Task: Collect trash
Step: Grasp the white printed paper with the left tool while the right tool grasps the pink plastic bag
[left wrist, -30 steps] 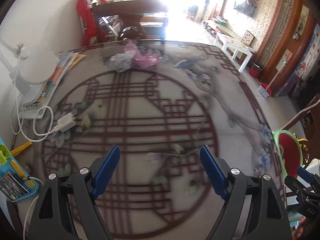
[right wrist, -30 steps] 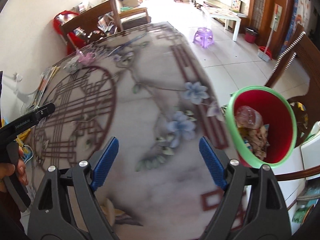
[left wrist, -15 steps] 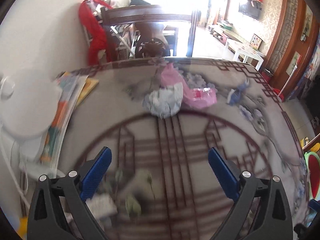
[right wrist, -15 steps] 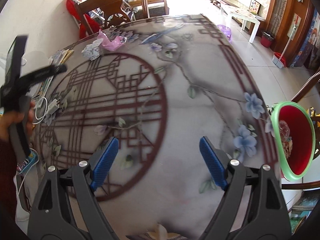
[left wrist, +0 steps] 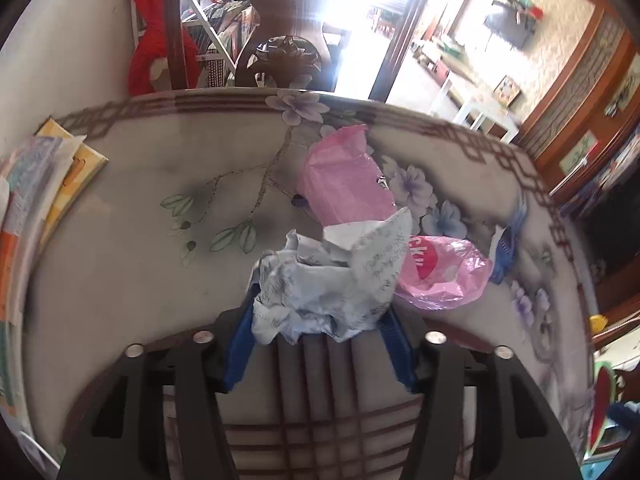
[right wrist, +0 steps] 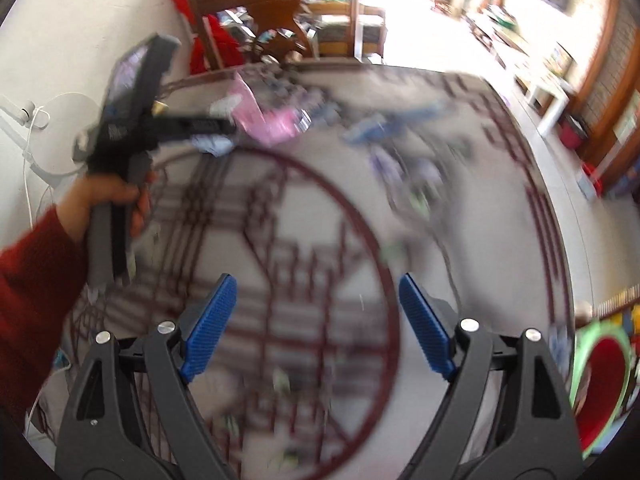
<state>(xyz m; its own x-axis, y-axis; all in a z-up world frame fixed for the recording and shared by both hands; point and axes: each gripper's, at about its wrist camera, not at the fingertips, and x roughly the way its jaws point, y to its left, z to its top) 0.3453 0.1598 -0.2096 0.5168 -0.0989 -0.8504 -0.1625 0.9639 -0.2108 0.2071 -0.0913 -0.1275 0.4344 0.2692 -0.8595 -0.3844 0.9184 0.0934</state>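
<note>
A crumpled pale blue paper wad [left wrist: 332, 280] lies at the far end of the patterned table. My left gripper [left wrist: 320, 320] has its blue pads on both sides of the wad and is shut on it. Two pink plastic bags [left wrist: 344, 176] [left wrist: 444, 272] lie just behind and to the right of it. In the right wrist view the left gripper [right wrist: 212, 128] reaches the wad [right wrist: 216, 145] next to the pink bags [right wrist: 272, 120]. My right gripper [right wrist: 316, 324] is open and empty above the table's middle. A red bin with a green rim [right wrist: 600, 384] stands off the table's right edge.
A stack of books and papers [left wrist: 44, 184] lies at the table's left edge. A blue wrapper [left wrist: 506, 248] lies right of the pink bags. A wooden chair [left wrist: 280, 24] stands behind the far edge. A white lamp [right wrist: 52, 128] and cable sit at the left.
My left gripper moved forward to the far end of the table and closed on the paper wad. The right gripper swung left, away from the bin, and stays open.
</note>
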